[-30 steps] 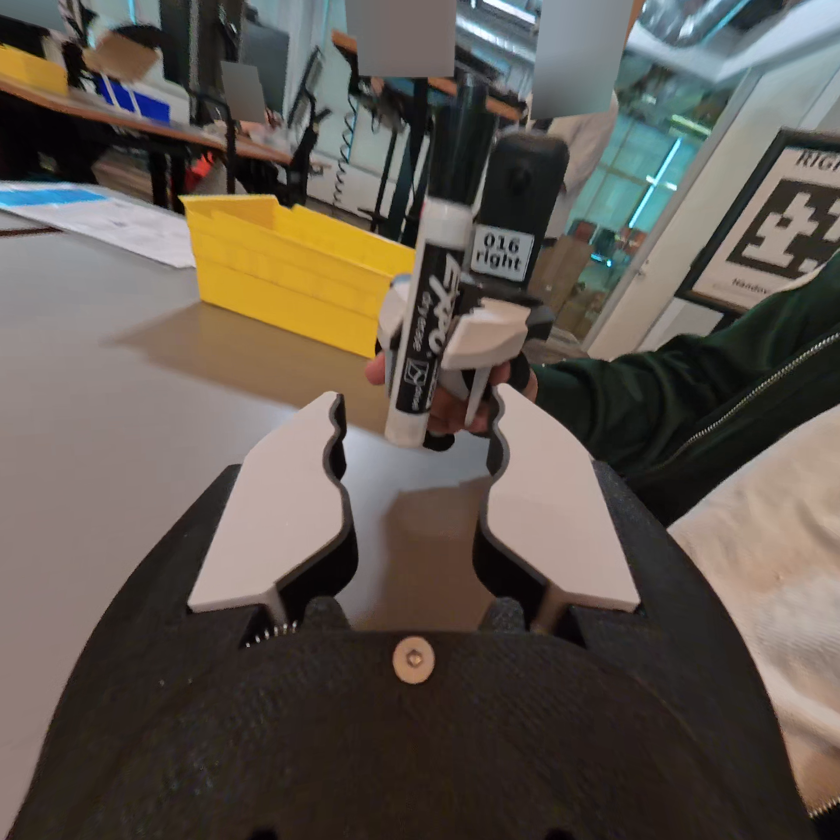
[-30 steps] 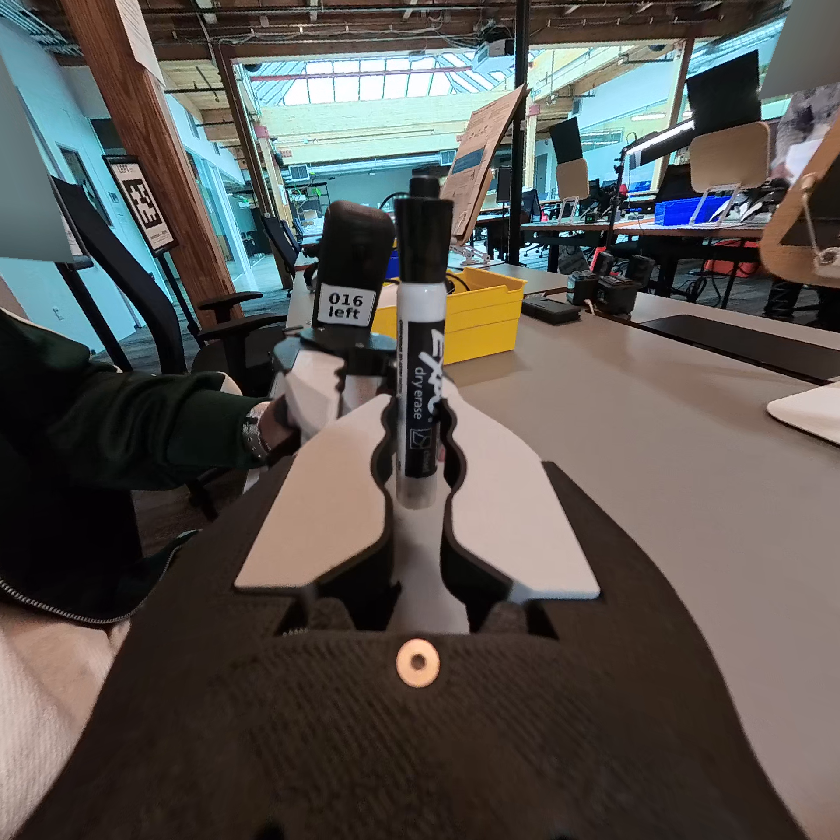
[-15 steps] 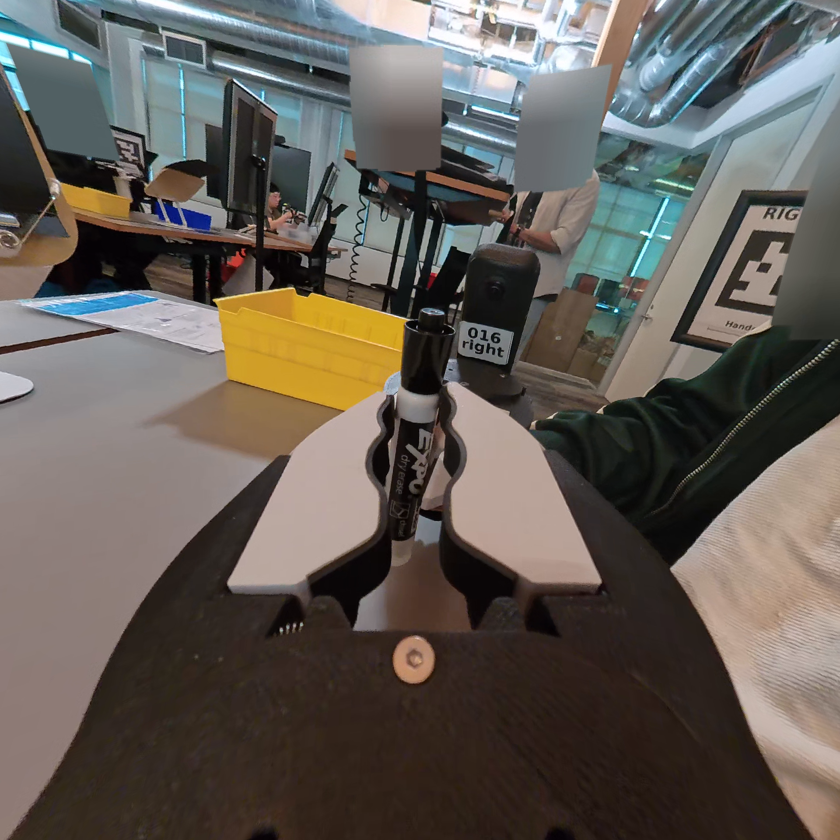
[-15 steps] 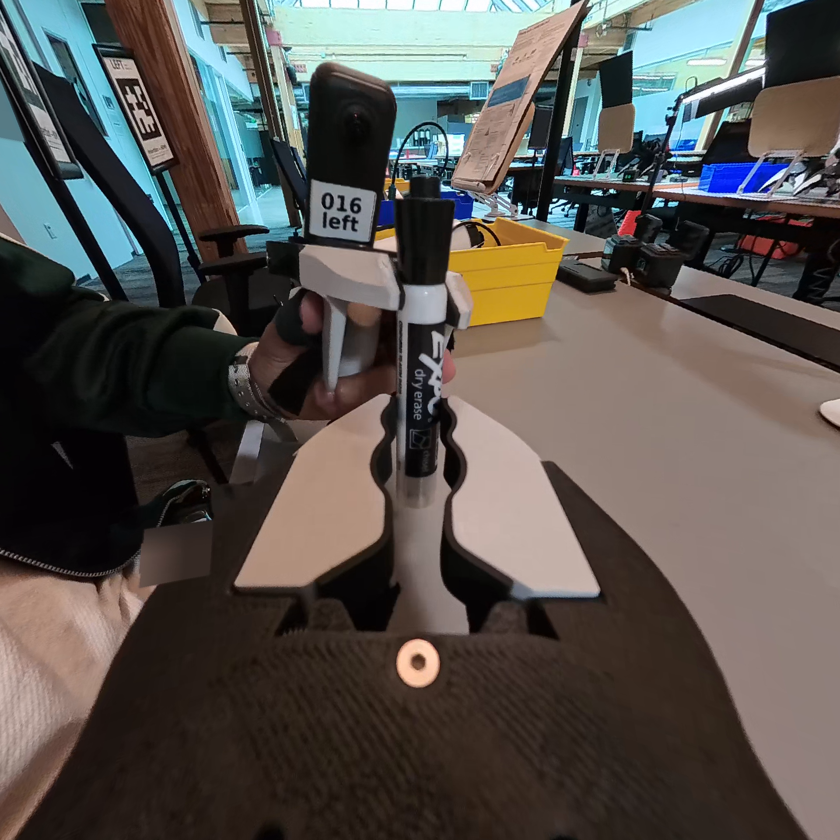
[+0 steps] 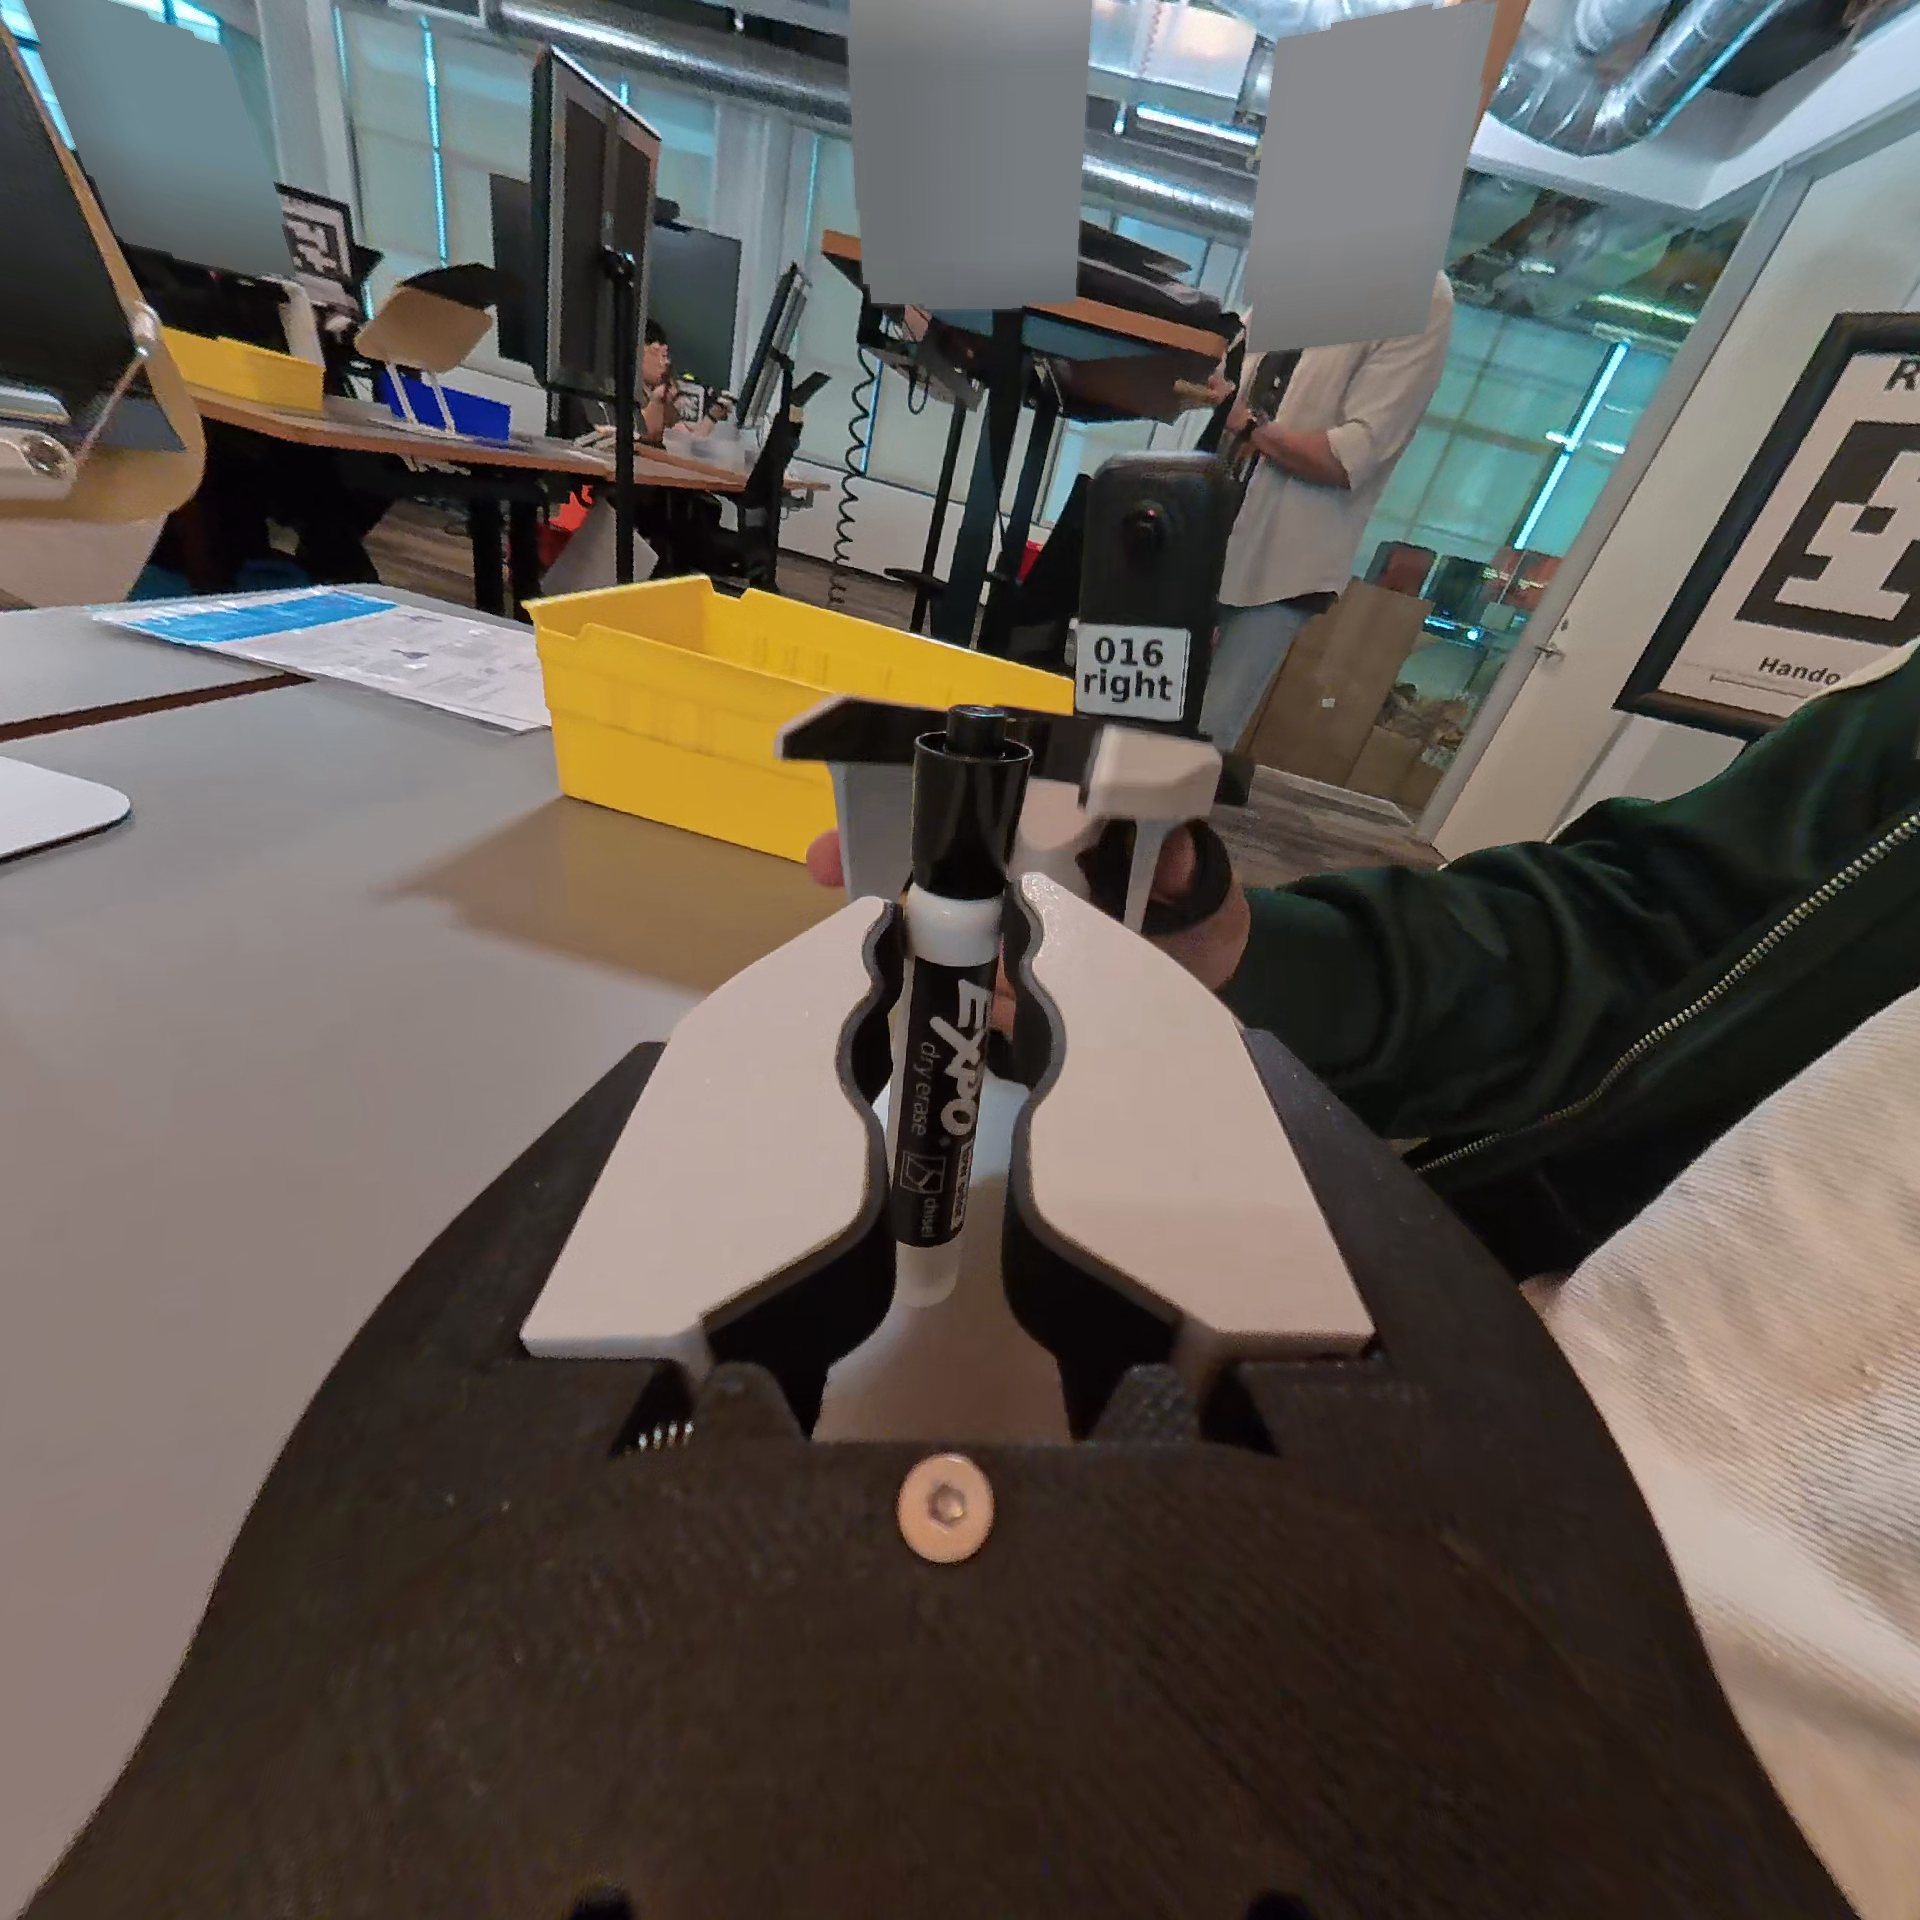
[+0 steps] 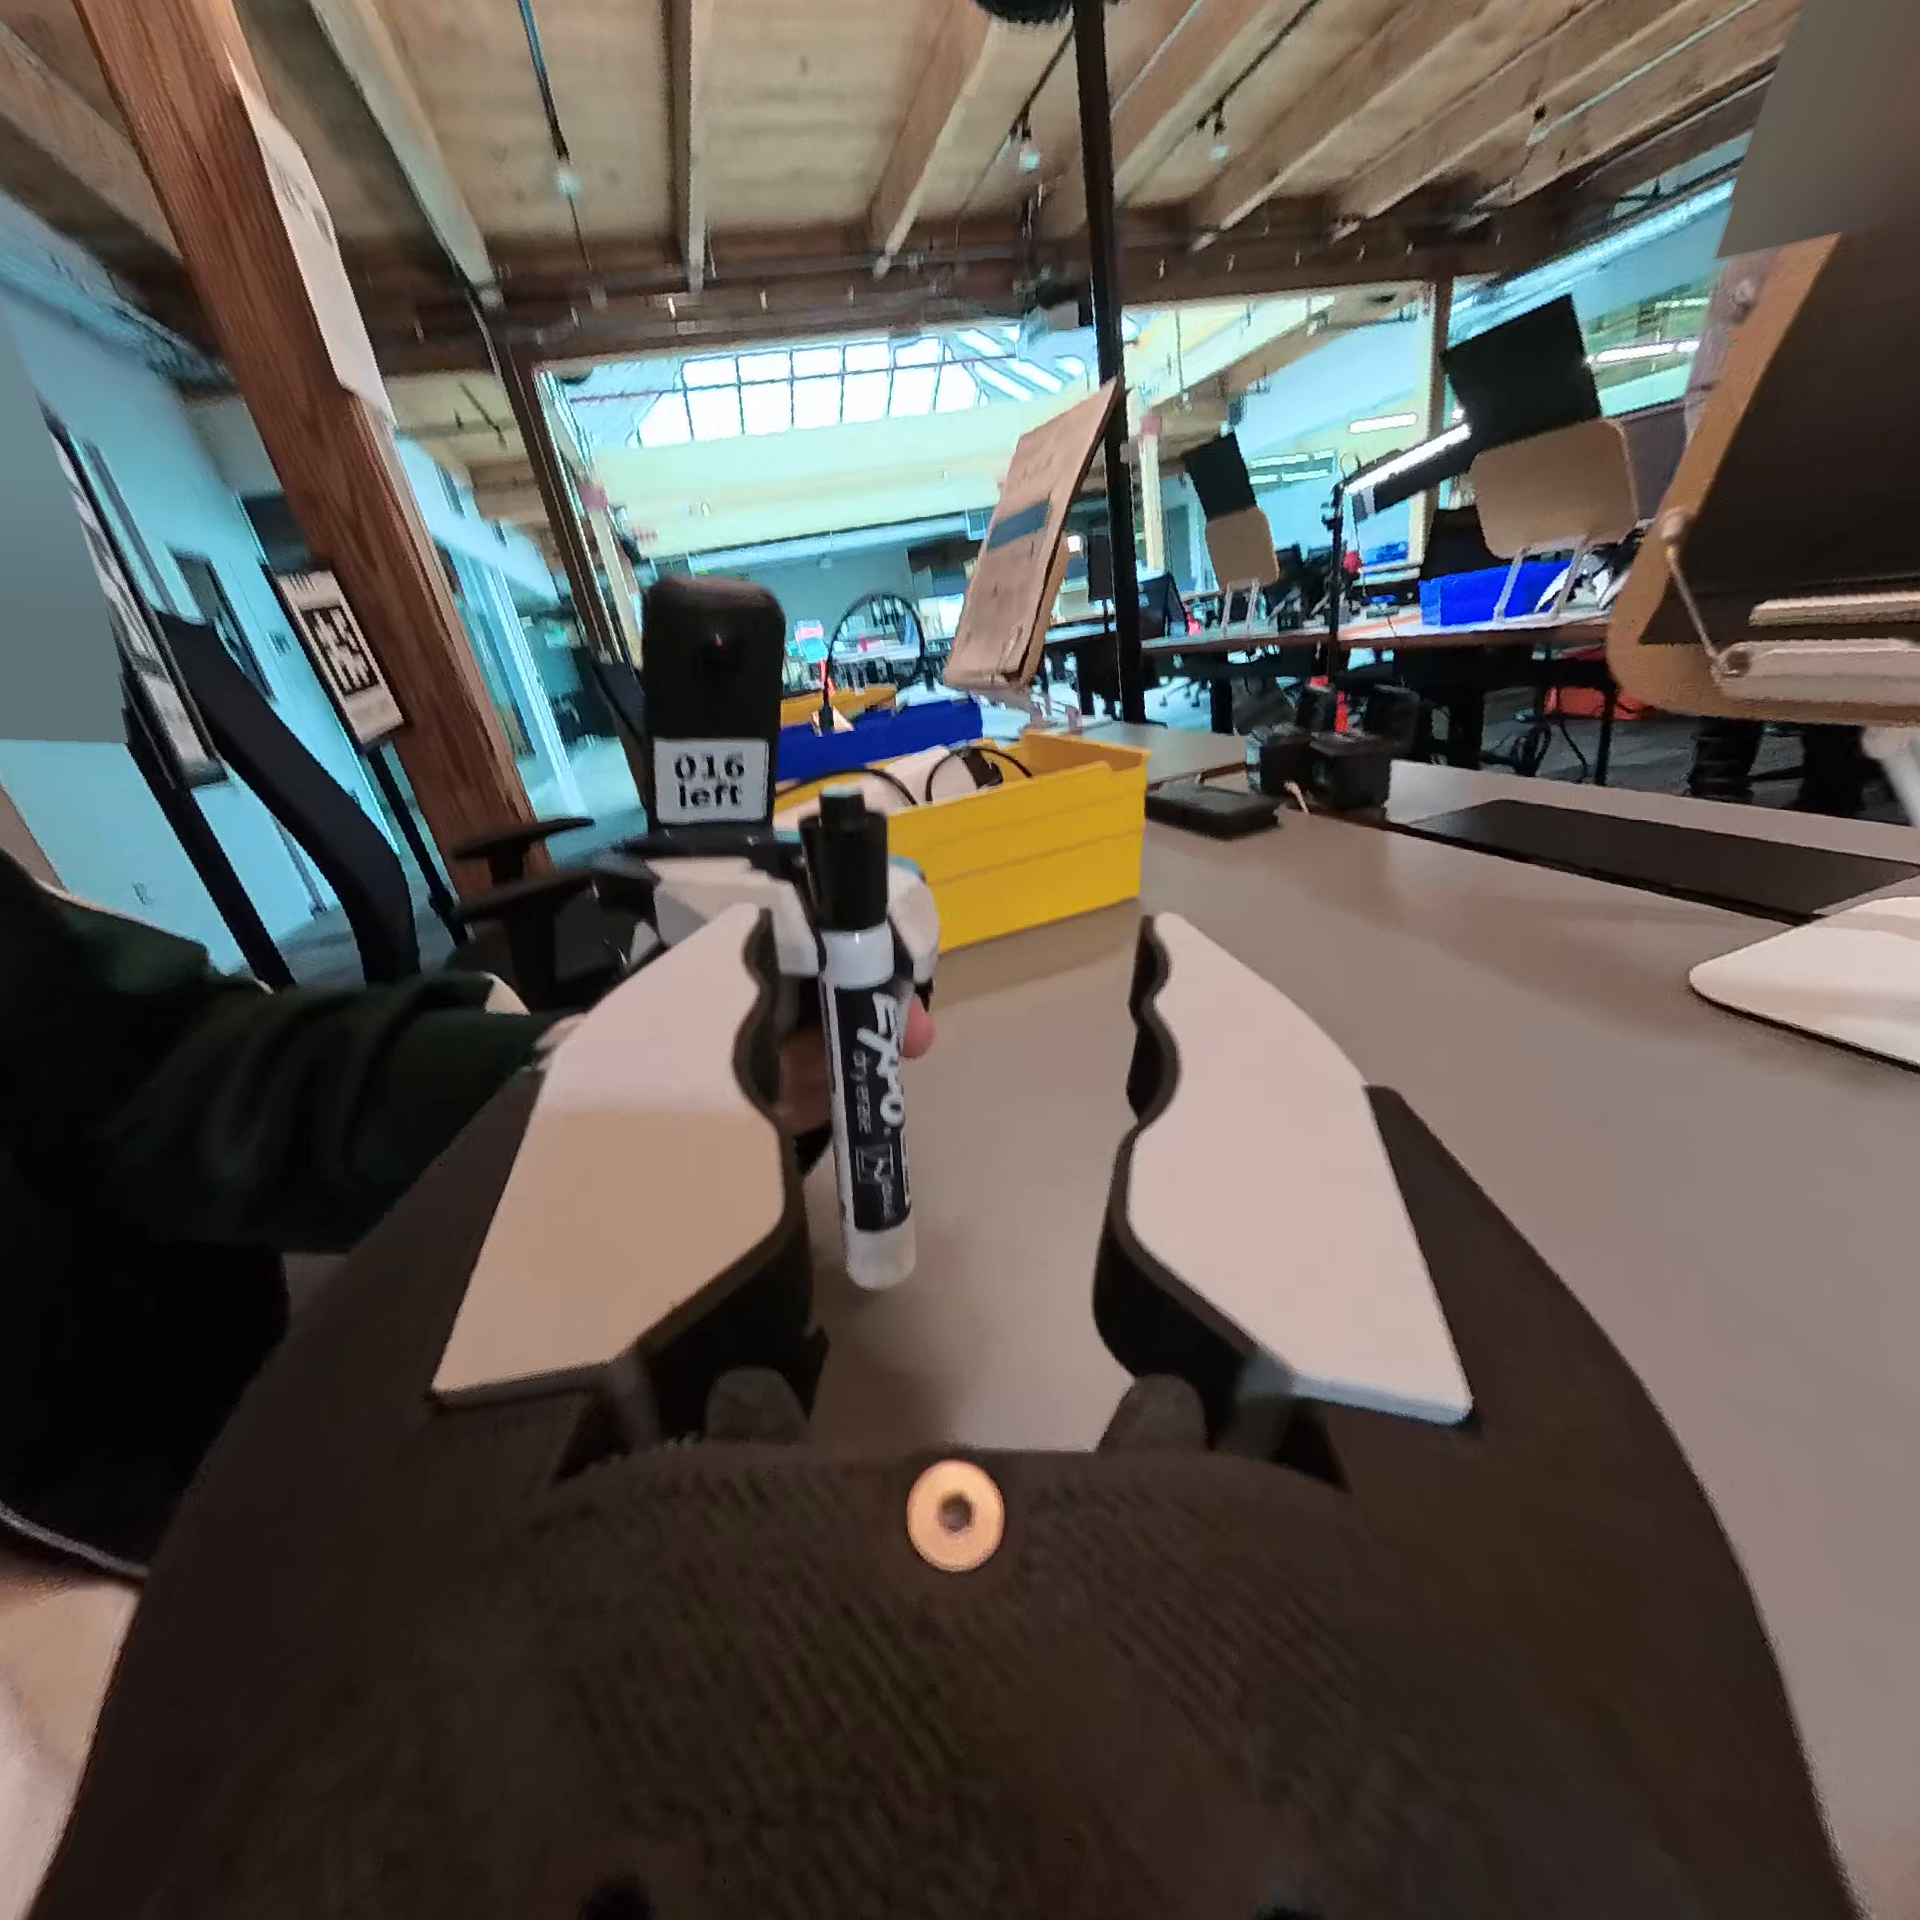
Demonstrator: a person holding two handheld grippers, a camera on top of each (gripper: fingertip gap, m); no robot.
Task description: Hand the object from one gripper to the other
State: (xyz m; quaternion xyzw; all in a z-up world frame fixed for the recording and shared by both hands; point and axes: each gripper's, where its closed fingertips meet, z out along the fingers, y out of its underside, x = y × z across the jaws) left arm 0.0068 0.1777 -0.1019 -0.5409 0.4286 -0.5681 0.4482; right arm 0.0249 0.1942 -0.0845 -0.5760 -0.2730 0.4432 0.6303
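Between the white, scallop-edged fingers of the left gripper (image 5: 951, 940) stands the black-and-white cylindrical plastic dry-erase marker (image 5: 940, 1049), upright, black cap uppermost and white butt end pointing down toward the gripper's black body. The two fingers are pressed in against the barrel just below the cap, so the marker is pinched and carried by this gripper. Beyond it, the right gripper (image 6: 951, 971) faces the left one with its fingers spread wide; in the right wrist view the marker (image 6: 868, 1049) hangs in the gap, just beside the left-hand finger (image 6: 644, 1132) as seen from that camera and well apart from the other. Contact with that nearer finger cannot be told from these views; the far finger is plainly clear. Judged from this arrangement, the step in hand is the release stage of the handover: the receiving gripper has the grasp and the giving gripper has let go. The next move calls for drawing the right gripper straight back along its own axis, with fingers held apart, so that neither one brushes the barrel and twists it in the grasp. The left gripper should hold its pinch steady. A yellow rectangular plastic bin (image 5: 769, 727) sits on the grey tabletop (image 5: 260, 987) ahead of the left gripper and plays no part in this step.
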